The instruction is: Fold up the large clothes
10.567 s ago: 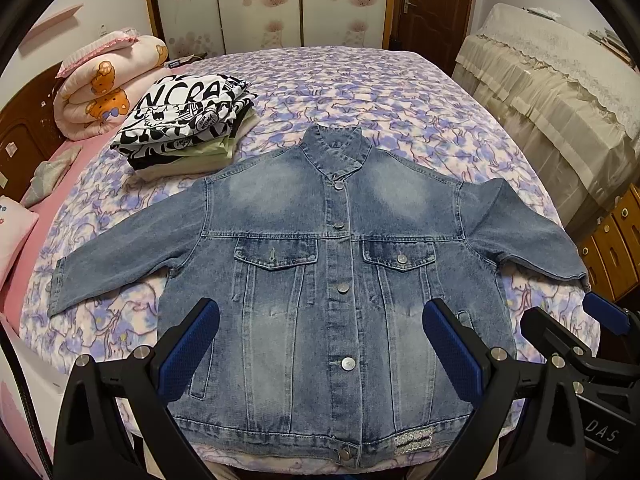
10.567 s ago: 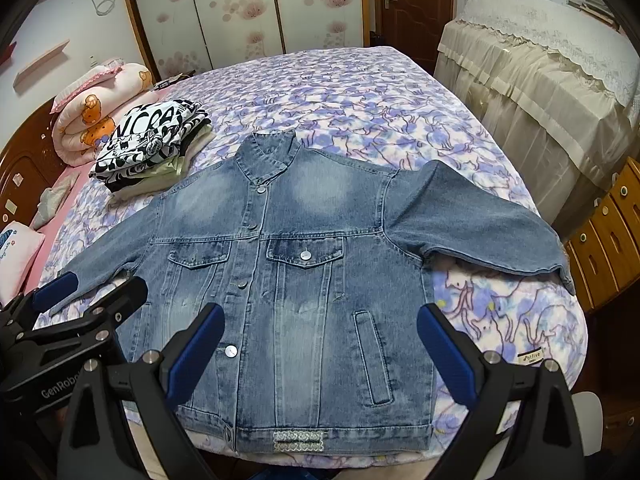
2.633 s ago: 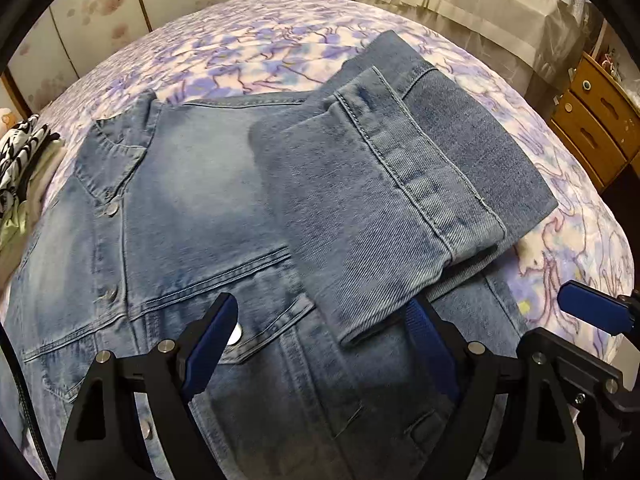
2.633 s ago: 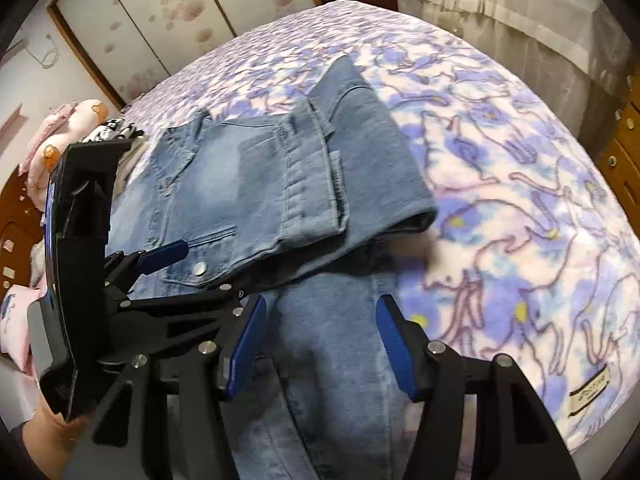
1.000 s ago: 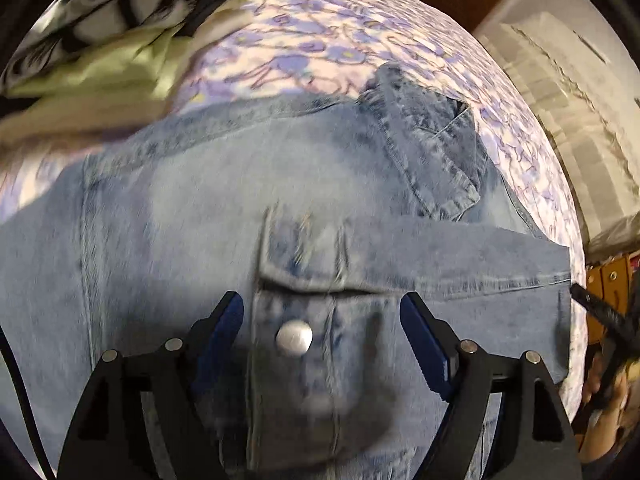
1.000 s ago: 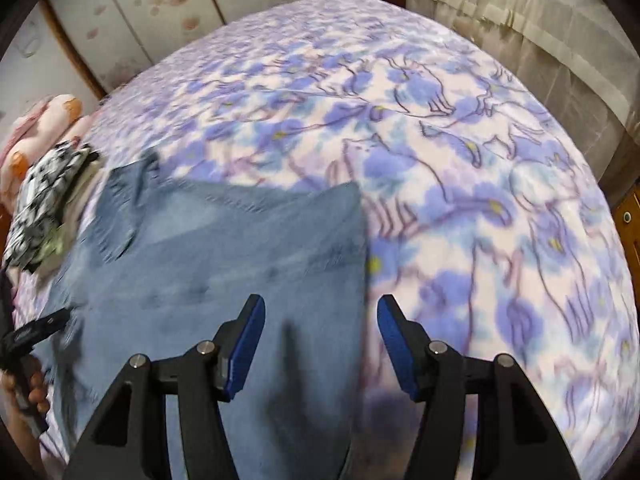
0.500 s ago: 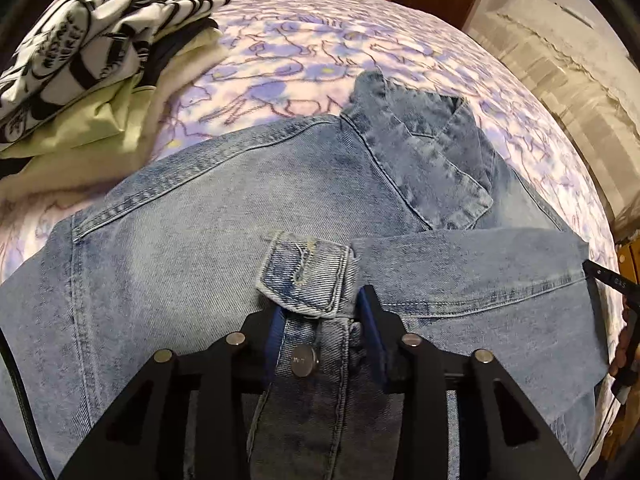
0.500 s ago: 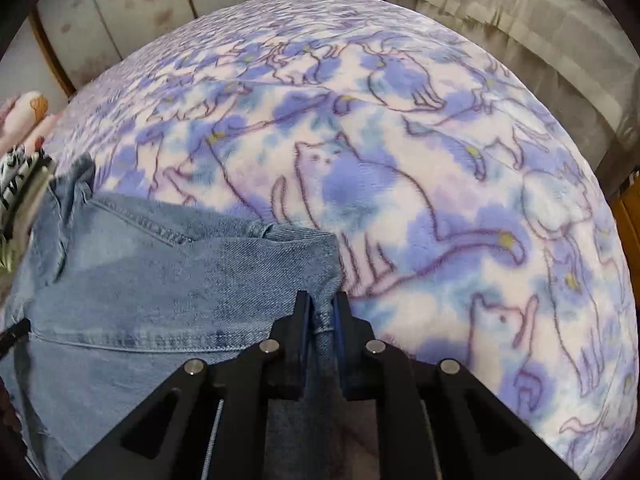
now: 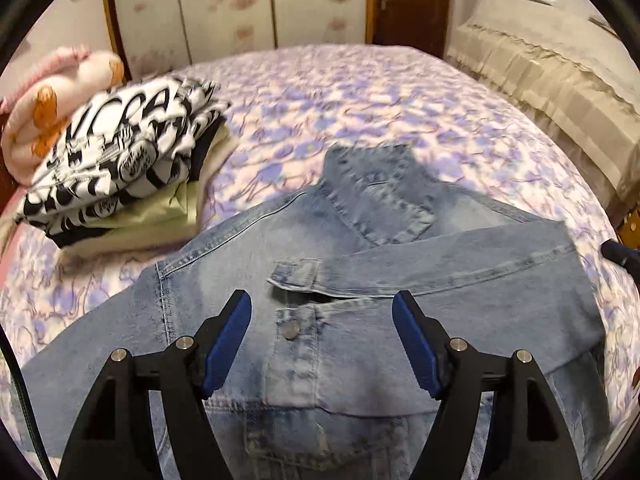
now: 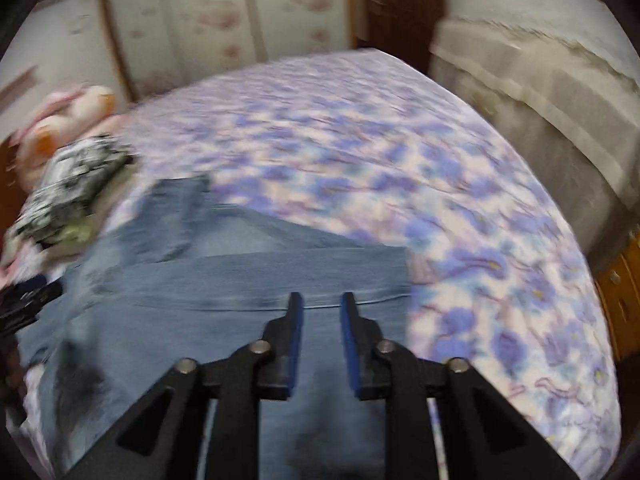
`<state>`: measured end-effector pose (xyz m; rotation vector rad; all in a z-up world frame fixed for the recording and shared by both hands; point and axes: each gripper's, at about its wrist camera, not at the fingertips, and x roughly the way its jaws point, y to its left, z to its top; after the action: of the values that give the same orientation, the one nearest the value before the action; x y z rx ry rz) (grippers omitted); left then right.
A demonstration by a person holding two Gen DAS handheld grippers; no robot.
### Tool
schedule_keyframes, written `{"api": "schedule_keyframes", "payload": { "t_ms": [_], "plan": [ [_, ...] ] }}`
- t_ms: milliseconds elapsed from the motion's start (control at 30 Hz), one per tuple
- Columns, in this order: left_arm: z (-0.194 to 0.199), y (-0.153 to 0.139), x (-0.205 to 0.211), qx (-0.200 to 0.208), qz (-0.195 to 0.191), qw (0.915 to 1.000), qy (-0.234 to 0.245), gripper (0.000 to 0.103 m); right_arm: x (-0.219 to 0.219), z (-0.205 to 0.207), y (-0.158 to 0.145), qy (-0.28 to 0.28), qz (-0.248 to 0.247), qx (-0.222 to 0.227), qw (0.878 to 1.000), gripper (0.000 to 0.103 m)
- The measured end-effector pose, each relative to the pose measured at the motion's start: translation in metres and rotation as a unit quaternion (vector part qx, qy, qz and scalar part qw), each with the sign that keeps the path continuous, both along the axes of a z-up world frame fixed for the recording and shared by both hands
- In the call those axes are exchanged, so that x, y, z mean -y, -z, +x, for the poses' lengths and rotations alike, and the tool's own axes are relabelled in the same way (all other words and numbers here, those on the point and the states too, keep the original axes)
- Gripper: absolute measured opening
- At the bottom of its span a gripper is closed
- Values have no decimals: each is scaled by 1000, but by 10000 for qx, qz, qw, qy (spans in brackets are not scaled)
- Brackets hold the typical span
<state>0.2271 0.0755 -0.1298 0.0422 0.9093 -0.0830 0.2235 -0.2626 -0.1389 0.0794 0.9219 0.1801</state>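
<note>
Purple cat-print bedding [image 9: 360,92] carries the denim jacket [image 9: 224,280] at its near side, a stack of folded clothes [image 9: 120,168] far left. Half a second ago both tools pinched the right sleeve [image 9: 460,268]; their jaws have just been opening, and the sleeve now lies folded across the chest. The left gripper [image 9: 322,340] stands spread above the cuff, the right gripper [image 10: 322,332] narrowly parted, both empty. The left sleeve [image 9: 80,352] seems the next fold.
</note>
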Motion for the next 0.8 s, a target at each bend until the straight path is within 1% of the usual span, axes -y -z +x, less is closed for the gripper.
{"api": "schedule_keyframes", "payload": {
  "t_ms": [33,100,167,233,300,400,467,500,567,633,667,700,733,800],
  "plan": [
    [-6,-1,4,12,-115,9999,55,72,-8,-4,0,-112,48,-49,9999,39],
    [-14,3,11,-74,-328,9994,107,72,-27,-14,3,-365,87,-161,9992,39],
    [-23,12,19,-169,-488,9986,133,72,-51,-25,9,-560,-86,-196,9982,39],
    [-30,25,30,-265,-509,9982,177,72,-71,-34,16,-643,-214,-228,9974,39],
    [-34,44,39,-466,-495,9975,204,72,-84,-36,30,-666,-213,-343,9970,39],
    [-34,74,46,-798,-458,9957,113,71,-88,-36,58,-613,-270,-628,9958,39],
    [-33,92,45,-997,-360,9944,-10,71,-84,-35,75,-502,-362,-826,9947,39],
    [-34,96,42,-1011,-357,9942,-43,71,-77,-33,85,-415,-462,-950,9935,39],
    [-37,97,36,-948,-514,9941,-90,71,-60,-36,93,-180,-598,-1002,9930,35],
    [-38,96,31,-979,-559,9935,-147,71,-35,-39,92,193,-804,-913,9924,33],
    [-38,95,29,-997,-622,9930,-147,71,-21,-41,91,398,-980,-879,9905,30],
    [-39,95,27,-1006,-702,9923,-150,71,-9,-42,91,522,-1040,-869,9894,25],
    [-39,94,26,-1019,-755,9918,-157,71,1,-43,92,574,-980,-898,9895,23],
    [-39,94,24,-1041,-765,9915,-163,71,18,-45,91,739,-953,-941,9882,23]
  ]
}}
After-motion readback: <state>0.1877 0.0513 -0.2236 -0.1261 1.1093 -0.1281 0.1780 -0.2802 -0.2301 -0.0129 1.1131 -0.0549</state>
